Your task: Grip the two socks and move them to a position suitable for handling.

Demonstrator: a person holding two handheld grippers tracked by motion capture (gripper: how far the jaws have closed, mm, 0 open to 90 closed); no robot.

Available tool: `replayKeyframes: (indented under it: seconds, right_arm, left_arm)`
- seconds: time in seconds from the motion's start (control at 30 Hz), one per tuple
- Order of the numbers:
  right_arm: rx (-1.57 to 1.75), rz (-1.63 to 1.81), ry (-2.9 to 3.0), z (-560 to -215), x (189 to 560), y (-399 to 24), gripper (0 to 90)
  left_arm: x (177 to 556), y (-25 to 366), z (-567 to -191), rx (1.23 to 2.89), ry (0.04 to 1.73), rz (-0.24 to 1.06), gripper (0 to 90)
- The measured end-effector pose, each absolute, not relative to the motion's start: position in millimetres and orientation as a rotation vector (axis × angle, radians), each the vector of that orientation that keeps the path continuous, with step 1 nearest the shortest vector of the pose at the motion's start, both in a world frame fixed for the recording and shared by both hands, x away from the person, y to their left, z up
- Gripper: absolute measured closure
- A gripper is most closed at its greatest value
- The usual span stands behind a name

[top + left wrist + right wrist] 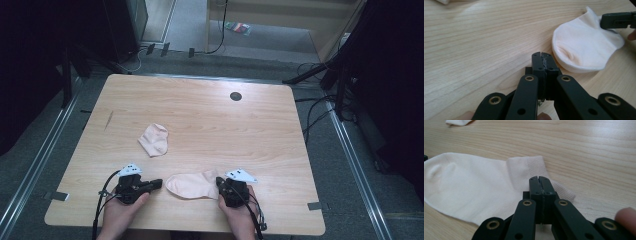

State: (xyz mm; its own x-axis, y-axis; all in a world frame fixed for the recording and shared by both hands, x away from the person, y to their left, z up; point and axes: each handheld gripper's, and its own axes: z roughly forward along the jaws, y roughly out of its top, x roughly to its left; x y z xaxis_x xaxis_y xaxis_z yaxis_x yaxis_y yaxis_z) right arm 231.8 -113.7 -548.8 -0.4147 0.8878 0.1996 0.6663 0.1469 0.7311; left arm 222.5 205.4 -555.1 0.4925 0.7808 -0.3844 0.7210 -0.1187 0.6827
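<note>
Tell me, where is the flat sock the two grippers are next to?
In the high view the flat sock lies near the table's front edge, between the left gripper and the right gripper.

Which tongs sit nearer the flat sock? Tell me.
Right. The right tongs are shut over the flat sock at its cuff; the left tongs are shut just off its toe.

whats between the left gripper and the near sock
Nothing: the high view shows bare table between the left gripper and the near sock.
</note>
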Motion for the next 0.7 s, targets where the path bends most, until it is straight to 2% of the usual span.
replayKeyframes:
  seconds: [0.13, 0.33, 0.47, 0.6, 0.7]
  right_arm:
    - [1.494, 1.241, 2.129, -540, 227, -118, 87.8]
    - [1.450, 1.214, 2.091, -526, 223, -130, 89.3]
    - [1.446, 1.180, 2.155, -534, 224, -130, 89.4]
    - [1.422, 1.089, 2.213, -546, 224, -119, 90.0]
    - [1.463, 1.099, 2.187, -547, 226, -122, 90.0]
  left_arm:
    - [218, 206, -545, 1.758, 1.182, 0.063, 86.1]
    - [214, 195, -539, 1.731, 1.125, 0.086, 82.1]
    - [212, 177, -543, 1.808, 1.054, 0.086, 81.2]
    - [215, 169, -552, 1.940, 1.124, 0.132, 84.9]
    - [215, 172, -553, 1.955, 1.149, 0.163, 88.5]
